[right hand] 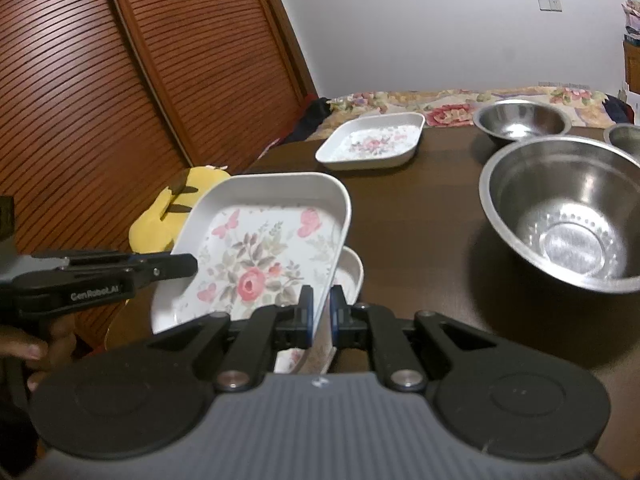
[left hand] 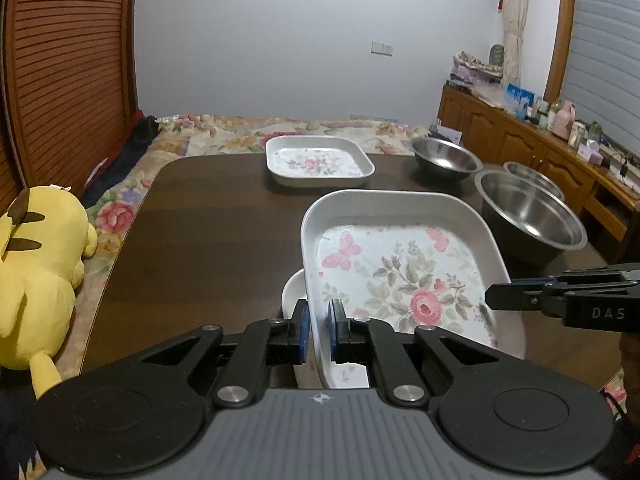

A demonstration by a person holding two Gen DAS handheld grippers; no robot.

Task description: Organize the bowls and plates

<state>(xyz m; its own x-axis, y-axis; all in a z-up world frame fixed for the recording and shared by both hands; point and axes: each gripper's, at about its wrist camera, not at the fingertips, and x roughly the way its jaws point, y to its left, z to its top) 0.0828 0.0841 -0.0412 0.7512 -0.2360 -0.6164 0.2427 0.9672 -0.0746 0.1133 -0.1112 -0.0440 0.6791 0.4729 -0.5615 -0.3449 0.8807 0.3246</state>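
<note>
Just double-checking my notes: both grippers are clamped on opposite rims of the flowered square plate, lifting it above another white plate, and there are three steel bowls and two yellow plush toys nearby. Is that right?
Not quite: only one yellow plush toy is there, as the left wrist view shows. The rest holds: the left gripper and right gripper clamp opposite rims of the flowered plate above a white plate, with three steel bowls nearby.

White wall [left hand: 300, 40], slatted wooden doors [right hand: 120, 80], floral bedspread [left hand: 248, 132]

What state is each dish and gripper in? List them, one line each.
held floral plate: lifted, tilted, clamped on both side rims
plate underneath: on the table, mostly hidden
far floral plate: flat on table, empty
near steel bowl: upright, empty
far steel bowl: upright, empty
left gripper: shut on plate rim
right gripper: shut on plate rim
</note>
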